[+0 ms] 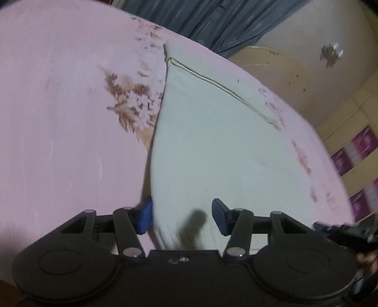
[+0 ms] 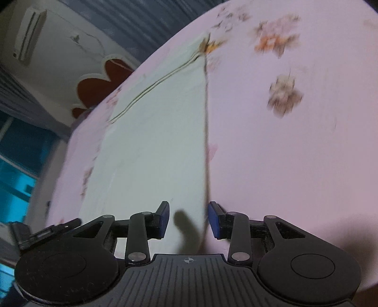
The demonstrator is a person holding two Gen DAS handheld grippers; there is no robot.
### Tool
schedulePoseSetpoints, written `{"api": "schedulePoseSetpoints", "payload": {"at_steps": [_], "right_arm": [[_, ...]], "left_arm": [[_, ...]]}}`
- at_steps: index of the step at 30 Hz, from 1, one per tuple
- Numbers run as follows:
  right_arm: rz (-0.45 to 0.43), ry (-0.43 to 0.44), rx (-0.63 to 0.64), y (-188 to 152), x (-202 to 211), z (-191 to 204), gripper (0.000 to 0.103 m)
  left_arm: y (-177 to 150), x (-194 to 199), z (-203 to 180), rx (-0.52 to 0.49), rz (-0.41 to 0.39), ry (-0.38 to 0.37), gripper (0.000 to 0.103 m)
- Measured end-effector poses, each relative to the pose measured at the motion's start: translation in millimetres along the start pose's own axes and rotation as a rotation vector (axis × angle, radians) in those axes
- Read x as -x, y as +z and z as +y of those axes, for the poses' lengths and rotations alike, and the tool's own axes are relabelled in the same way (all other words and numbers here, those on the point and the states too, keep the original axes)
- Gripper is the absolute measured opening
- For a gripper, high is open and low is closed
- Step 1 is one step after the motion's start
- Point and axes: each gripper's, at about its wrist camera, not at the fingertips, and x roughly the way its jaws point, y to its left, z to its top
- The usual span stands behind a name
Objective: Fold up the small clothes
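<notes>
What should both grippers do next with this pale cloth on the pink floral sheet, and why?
Probably ease both down and close on the near edge. The left gripper and right gripper are open, each straddling a near corner of the pale cloth, which lies flat on the pink floral sheet, not yet gripped.

bed: pink floral sheet (image 1: 59,130) | far: blue-grey curtain (image 1: 212,21) | wall: cream, air conditioner (image 2: 29,35) | left: blue-lit window (image 2: 16,165)
</notes>
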Motion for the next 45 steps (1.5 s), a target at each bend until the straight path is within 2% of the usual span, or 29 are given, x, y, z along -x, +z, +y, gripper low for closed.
{"api": "schedulePoseSetpoints", "payload": {"at_steps": [4, 7, 8, 9, 10, 11, 12, 13, 15, 16, 18, 21, 23, 28, 33, 38, 40, 45], "right_arm": [[0.015, 0.051, -0.019, -5.1, -3.4, 3.1, 0.036], [0.009, 0.059, -0.03, -2.0, -8.9, 4.7, 0.036], [0.008, 0.061, -0.032, 0.2, -10.1, 3.3, 0.029], [0.008, 0.058, -0.019, 0.9, -10.8, 5.4, 0.011], [-0.013, 0.055, 0.001, 1.9, -6.9, 9.0, 0.002], [-0.041, 0.083, 0.006, 2.7, 0.8, 7.8, 0.002], [-0.076, 0.12, 0.01, 4.2, 10.3, 9.6, 0.002], [-0.096, 0.136, 0.022, 6.0, 16.7, 11.6, 0.002], [-0.093, 0.101, 0.077, 7.2, 18.7, 13.0, 0.002], [-0.051, 0.049, 0.08, 7.6, 10.5, 8.4, 0.002], [0.012, -0.023, 0.057, 7.5, -4.1, 0.1, 0.002], [-0.068, 0.045, 0.05, 15.5, 10.3, 9.9, 0.002], [-0.112, 0.058, 0.071, 29.2, 18.0, 21.6, 0.002], [-0.196, 0.105, 0.129, 95.8, 13.0, 58.9, 0.002], [-0.256, 0.097, 0.114, 161.8, -8.0, 73.3, 0.002], [-0.27, 0.05, 0.027, 241.2, -54.8, 59.7, 0.002], [-0.26, -0.006, 0.016, 269.9, -80.2, 53.0, 0.002], [-0.204, -0.069, -0.035, 318.4, -133.2, 32.3, 0.002]], "left_arm": [[-5.2, -4.0, 12.2, 0.097, -0.001, -0.077, 0.044], [-6.5, -9.0, 20.6, 0.141, -0.006, -0.105, 0.036], [-6.0, -11.0, 20.1, 0.132, -0.005, -0.081, 0.002], [-5.5, -11.1, 18.7, 0.128, -0.009, -0.068, 0.003], [-5.7, -6.2, 17.7, 0.131, -0.038, -0.103, 0.003], [-6.1, 1.6, 15.7, 0.129, -0.082, -0.139, 0.003], [-5.6, 7.3, 12.9, 0.115, -0.115, -0.144, 0.003], [-4.7, 8.1, 10.5, 0.087, -0.12, -0.107, 0.003], [-4.6, -7.1, 9.1, 0.018, -0.049, 0.012, 0.003], [-5.9, -15.8, 12.5, 0.025, -0.018, 0.028, 0.003], [-3.1, -13.5, 15.2, 0.085, -0.059, -0.015, 0.003], [6.4, -0.8, 10.7, 0.12, -0.146, -0.079, 0.003], [20.6, 3.7, 5.1, 0.111, -0.183, -0.095, 0.003], [74.9, 3.8, -18.3, 0.084, -0.289, -0.156, 0.003], [143.0, -23.3, -31.9, 0.105, -0.325, -0.191, 0.003], [215.0, -83.8, -30.9, 0.091, -0.3, -0.201, 0.003], [241.2, -108.6, -26.4, 0.081, -0.276, -0.195, 0.003], [285.7, -170.8, -12.2, 0.088, -0.198, -0.163, 0.003]]}}
